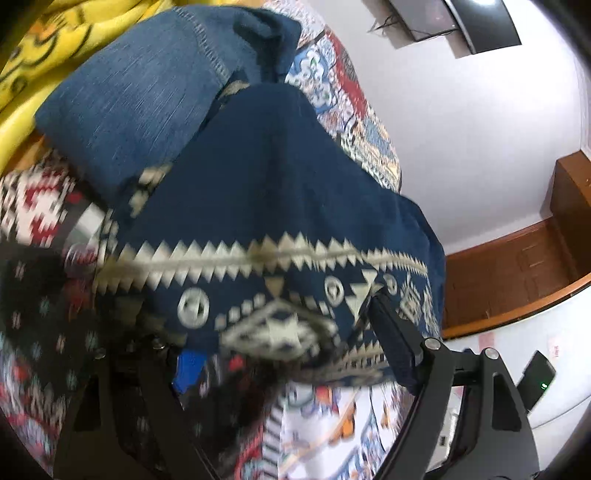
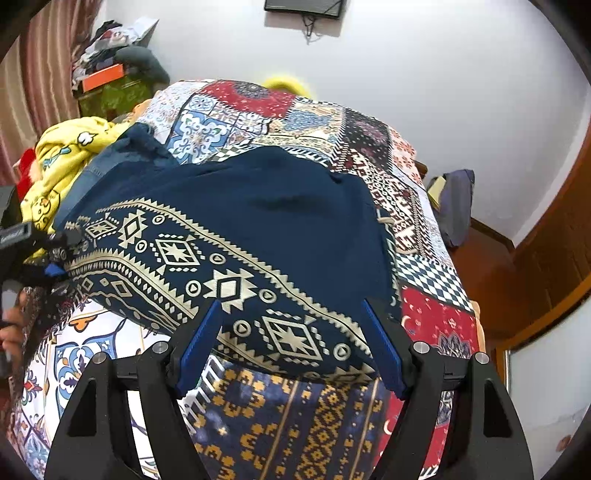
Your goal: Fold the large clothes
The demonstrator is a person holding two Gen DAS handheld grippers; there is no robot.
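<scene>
Navy cloth: one large dark-blue garment (image 2: pixel 266 229) with a cream geometric border lies spread on the bed, its patterned hem along the near edge.
Bed: one bed under a patchwork bedspread (image 2: pixel 436 314) of red, blue, white and black panels carries everything.
Right gripper: the right gripper (image 2: pixel 291 325) stands wide, its two blue-faced fingers (image 2: pixel 199 343) spaced apart at the near edge of the bed, straddling the hem of the navy cloth with nothing pinched between them.
Left gripper: the left gripper (image 1: pixel 280 354) is at the left end of the same hem; the cloth drapes over it and the picture is blurred, with one dark finger (image 1: pixel 391 339) showing on the right and a bit of blue pad on the left. It seems to have the hem between its fingers, but I cannot tell for sure.
Denim piece: one folded blue denim garment (image 1: pixel 125 107) lies at the far left side of the bed, touching the navy cloth.
Yellow cloth: one yellow printed garment (image 2: pixel 70 155) sits bunched at the bed's left edge, beside the denim.
Wall: one dark screen (image 2: pixel 306 7) hangs above the far end of the bed.
</scene>
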